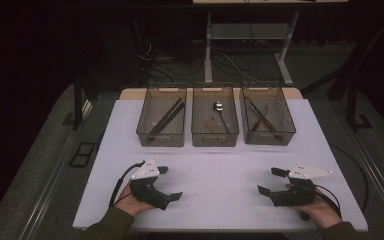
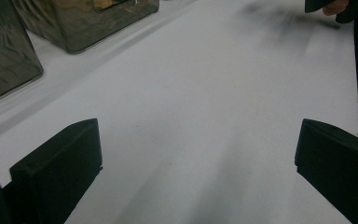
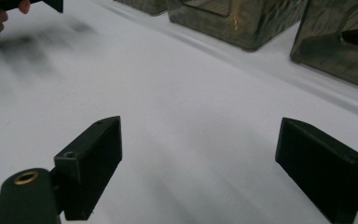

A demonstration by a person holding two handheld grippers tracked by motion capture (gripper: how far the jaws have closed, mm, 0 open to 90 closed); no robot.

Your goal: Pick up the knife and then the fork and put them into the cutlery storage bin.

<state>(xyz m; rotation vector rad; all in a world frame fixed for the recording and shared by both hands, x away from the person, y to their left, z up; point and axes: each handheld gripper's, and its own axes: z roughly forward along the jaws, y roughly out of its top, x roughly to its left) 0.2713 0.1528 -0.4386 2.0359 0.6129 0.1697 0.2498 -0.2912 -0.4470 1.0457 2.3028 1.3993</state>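
My left gripper (image 1: 170, 183) rests low over the white table (image 1: 215, 170) at the front left, its jaws wide apart and pointing right with nothing between them. In the left gripper view the left gripper (image 2: 198, 158) frames bare tabletop. At the front right my right gripper (image 1: 273, 181) stands open too, jaws pointing left toward the middle. The right gripper (image 3: 200, 158) has only white surface between its black jaws. Three smoky see-through bins stand in a row at the back: the left bin (image 1: 161, 121) holds dark sticks, the middle bin (image 1: 215, 120) a spoon (image 1: 219, 107), the right bin (image 1: 267, 120) crossed utensils.
The table's front edge runs just under both hands. Cables trail from each gripper over the sides. Beyond the bins, the legs of a desk frame (image 1: 250, 45) and loose wires sit on the dark floor. Bin corners (image 3: 242, 21) show ahead in the right gripper view.
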